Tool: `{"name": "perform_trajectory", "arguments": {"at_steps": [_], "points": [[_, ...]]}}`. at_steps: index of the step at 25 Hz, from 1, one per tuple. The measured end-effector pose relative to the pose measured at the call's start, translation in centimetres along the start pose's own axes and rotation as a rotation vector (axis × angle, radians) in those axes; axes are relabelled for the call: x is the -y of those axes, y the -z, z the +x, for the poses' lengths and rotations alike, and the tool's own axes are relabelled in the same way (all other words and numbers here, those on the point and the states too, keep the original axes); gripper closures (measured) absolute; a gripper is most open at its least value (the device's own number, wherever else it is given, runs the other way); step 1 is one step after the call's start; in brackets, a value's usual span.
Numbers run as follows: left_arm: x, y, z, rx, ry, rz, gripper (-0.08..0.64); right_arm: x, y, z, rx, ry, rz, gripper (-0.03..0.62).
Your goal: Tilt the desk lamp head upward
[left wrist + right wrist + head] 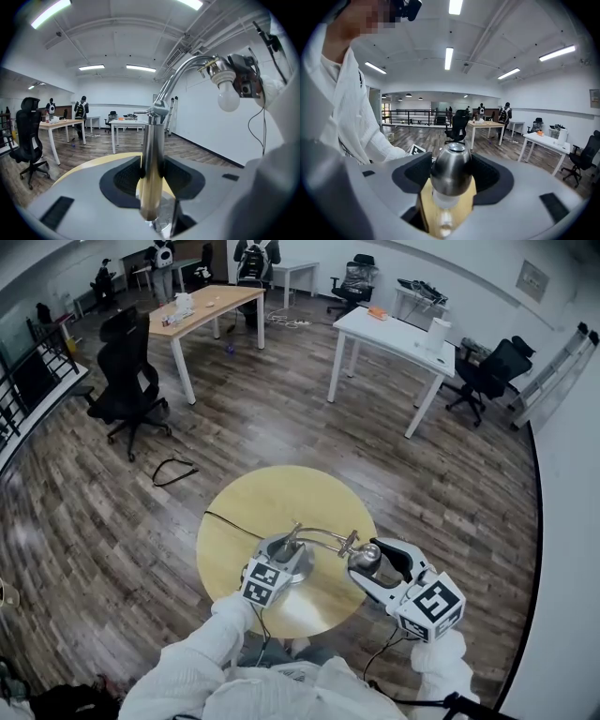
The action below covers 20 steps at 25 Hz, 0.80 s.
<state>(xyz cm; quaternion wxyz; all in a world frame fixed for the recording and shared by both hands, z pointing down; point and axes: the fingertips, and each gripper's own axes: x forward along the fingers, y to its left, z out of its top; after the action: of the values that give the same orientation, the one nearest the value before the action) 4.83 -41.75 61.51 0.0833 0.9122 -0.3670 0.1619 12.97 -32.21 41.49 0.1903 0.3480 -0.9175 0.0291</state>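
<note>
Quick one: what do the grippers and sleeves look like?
Left gripper and right gripper: pale grey shells, black jaw pads, each with a cube of black-and-white square markers. A thin black cable hangs from the right one. Sleeves are white and loose.

Head view: lamp base (302, 566) half covered by left gripper (284, 561). Lamp head (368, 552) mostly tucked between jaws of right gripper (377, 566). Near rim of counter (272, 498) hidden behind sleeves (197, 662). Far people (253, 259) too small to tell.

Left gripper view: foot of post (152, 159) blurred, lost behind gripper body. Right gripper cut by right edge.

Right gripper view: bulb (443, 204) under lamp head blurred.
</note>
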Motion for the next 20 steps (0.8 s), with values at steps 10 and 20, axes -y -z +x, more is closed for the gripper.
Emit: {"name": "perform_trajectory", "arguments": {"at_steps": [10, 20], "points": [[0.1, -0.1, 0.0, -0.013, -0.001, 0.017, 0.414, -0.1, -5.7, 3.2, -0.142, -0.115, -0.072, 0.314], [0.2, 0.2, 0.0, -0.017, 0.005, 0.026, 0.414, -0.6, -9.1, 7.5, -0.339, -0.184, -0.111, 0.314]]}}
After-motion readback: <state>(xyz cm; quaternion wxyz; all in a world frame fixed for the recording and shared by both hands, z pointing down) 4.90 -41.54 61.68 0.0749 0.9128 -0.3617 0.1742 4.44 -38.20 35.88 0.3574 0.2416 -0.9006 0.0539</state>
